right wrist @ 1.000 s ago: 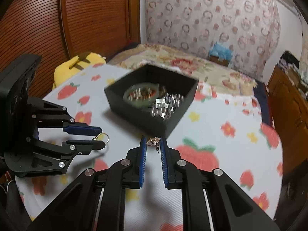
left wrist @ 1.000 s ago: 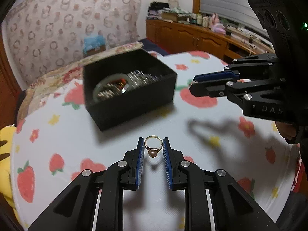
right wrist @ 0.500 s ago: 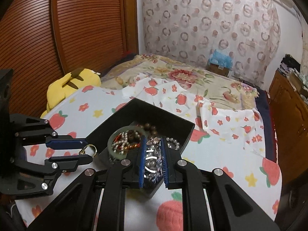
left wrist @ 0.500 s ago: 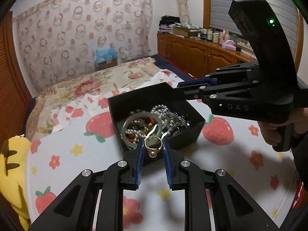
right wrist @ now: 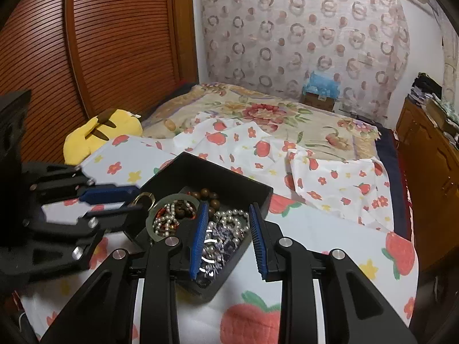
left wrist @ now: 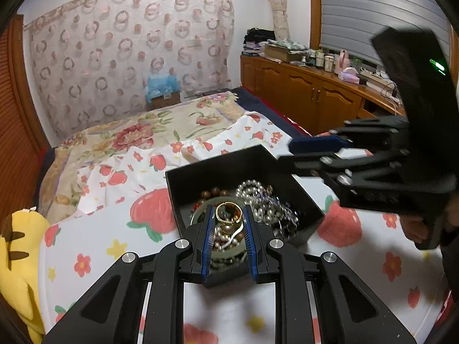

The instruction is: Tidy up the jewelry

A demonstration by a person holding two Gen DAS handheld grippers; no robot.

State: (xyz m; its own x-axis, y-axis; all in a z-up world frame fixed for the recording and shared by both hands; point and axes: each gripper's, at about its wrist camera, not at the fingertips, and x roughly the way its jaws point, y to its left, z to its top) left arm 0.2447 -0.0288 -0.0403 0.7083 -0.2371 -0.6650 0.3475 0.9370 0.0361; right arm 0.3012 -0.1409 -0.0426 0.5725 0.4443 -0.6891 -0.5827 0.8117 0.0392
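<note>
A black open box (left wrist: 287, 162) (right wrist: 229, 176) sits on the strawberry-print cloth and holds a green bangle (right wrist: 152, 230), pearl strands (right wrist: 229, 223) and brown beads (right wrist: 208, 195). My left gripper (left wrist: 228, 213) is shut on a gold ring with a pearl (left wrist: 228, 215) and holds it over the box; this gripper and the ring (right wrist: 143, 199) show at the left of the right wrist view. My right gripper (right wrist: 228, 212) is open and empty above the box's near corner. It appears in the left wrist view (left wrist: 312, 149) over the box's right side.
The box stands on a small table covered with white strawberry cloth (left wrist: 94, 246). A yellow plush toy (right wrist: 97, 132) lies at the left edge. A bed with a floral cover (right wrist: 272, 111) is behind. Wooden cabinets (left wrist: 309, 94) line the right wall.
My right gripper has opened and the small earring it held is gone from between its fingers. Both grippers have moved forward over the box. The left still holds the ring.
</note>
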